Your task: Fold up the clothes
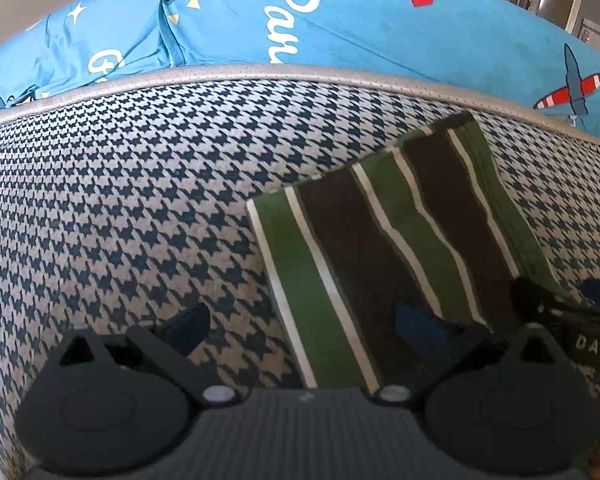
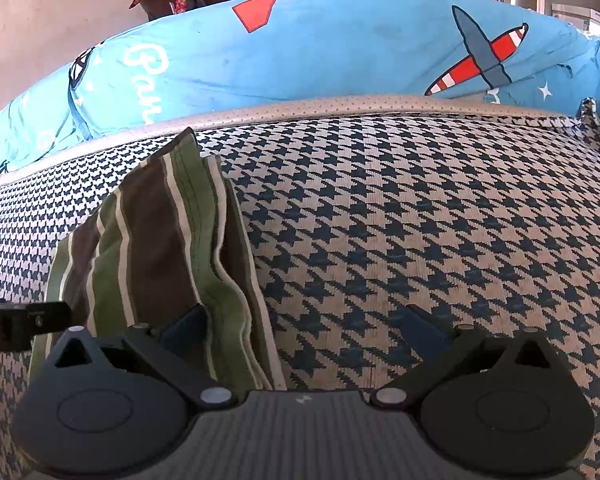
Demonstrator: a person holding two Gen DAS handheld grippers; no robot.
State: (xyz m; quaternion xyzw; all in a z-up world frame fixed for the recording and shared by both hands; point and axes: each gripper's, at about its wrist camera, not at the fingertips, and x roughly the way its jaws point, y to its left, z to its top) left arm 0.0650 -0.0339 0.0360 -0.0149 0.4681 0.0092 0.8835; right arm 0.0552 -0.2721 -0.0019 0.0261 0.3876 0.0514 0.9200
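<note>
Grippers first, since they're closest to the lenses: the left gripper has its jaws spread wide, one finger over bare houndstooth and the other over the near edge of the striped garment. It's pinching nothing. Same deal with the right gripper: jaws apart, left finger above the cloth's layered edge, right finger over the cover. So both are straddling opposite sides of the bundle, which I'd guess is either for patting it square or for getting a fresh hold.

The garment itself, green, brown and white stripes, lies on the houndstooth cover as a compact rectangle. From the right wrist you can see several layers stacked along its right side, so it already sits folded. Whether another fold is planned, can't say.

Further back a grey piped edge borders the cover, then a big blue airplane-print pillow behind it.
</note>
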